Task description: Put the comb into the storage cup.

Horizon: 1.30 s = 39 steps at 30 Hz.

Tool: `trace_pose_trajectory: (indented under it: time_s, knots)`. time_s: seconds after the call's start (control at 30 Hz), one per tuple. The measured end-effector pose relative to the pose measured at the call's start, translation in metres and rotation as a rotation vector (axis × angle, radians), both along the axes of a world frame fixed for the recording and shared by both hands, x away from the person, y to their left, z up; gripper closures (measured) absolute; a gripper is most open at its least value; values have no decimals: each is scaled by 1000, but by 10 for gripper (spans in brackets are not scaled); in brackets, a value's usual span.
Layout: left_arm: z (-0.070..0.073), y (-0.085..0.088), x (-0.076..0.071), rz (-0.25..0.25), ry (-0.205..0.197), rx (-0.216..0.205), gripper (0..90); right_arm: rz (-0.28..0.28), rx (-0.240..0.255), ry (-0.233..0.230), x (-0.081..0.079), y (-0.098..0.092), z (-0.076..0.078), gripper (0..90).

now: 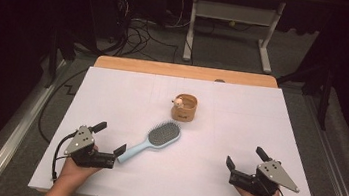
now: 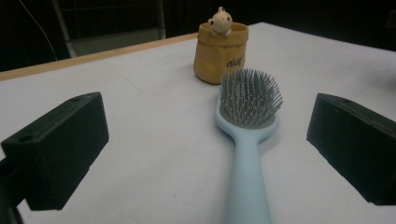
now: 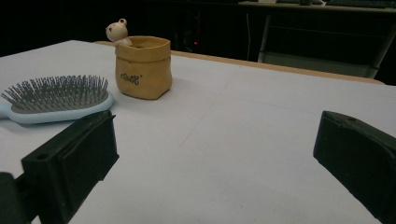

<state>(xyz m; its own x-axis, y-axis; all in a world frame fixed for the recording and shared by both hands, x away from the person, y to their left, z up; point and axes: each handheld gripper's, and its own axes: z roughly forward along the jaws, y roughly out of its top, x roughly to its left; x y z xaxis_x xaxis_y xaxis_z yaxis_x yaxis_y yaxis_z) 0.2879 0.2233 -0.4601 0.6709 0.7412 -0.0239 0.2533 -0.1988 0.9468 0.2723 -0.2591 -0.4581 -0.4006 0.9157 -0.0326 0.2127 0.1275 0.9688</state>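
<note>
Your left tool (image 1: 108, 146) rests low on the table (image 1: 260, 123), jaws spread wide and empty, lined up with the hairbrush (image 1: 153, 141) handle at its 12 o'clock, which looks like a setup for grasping it. Your right tool (image 1: 245, 166) sits well apart at the brush's 4 o'clock, jaws also spread. The brush is pale blue with grey bristles facing up; a tan pot (image 1: 184, 107) stands just beyond its head.
</note>
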Motion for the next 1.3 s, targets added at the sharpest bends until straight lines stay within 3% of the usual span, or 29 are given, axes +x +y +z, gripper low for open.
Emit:
trace_pose_trajectory:
  time_s: [0.27, 0.57, 0.63, 0.73, 0.87, 1.03, 1.2, 1.3]
  knots:
    - [-1, -10, 4, -12, 79, 110, 0, 1, 1, 0, 0, 0, 0, 2]
    - [-3, -15, 6, -20, 126, 167, 17, 2, 10, 4, 0, 1, 0, 2]
    - [-4, -15, 8, -25, 167, 178, 30, -1, 10, 2, 0, 0, 0, 2]
    - [-7, -19, 10, -34, 214, 229, 67, -2, 13, 0, 0, -1, 0, 2]
    - [-8, -23, 13, -67, 276, 257, 153, -2, 14, -1, 0, -2, 1, 2]
    - [-9, -27, 15, -97, 318, 299, 248, 1, 8, 2, 0, 0, 0, 2]
    - [-13, -29, 19, -81, 371, 323, 353, 0, 1, 0, 0, 2, 1, 2]
    - [-13, -31, 19, -94, 372, 333, 438, -1, 1, -5, 0, 0, 1, 2]
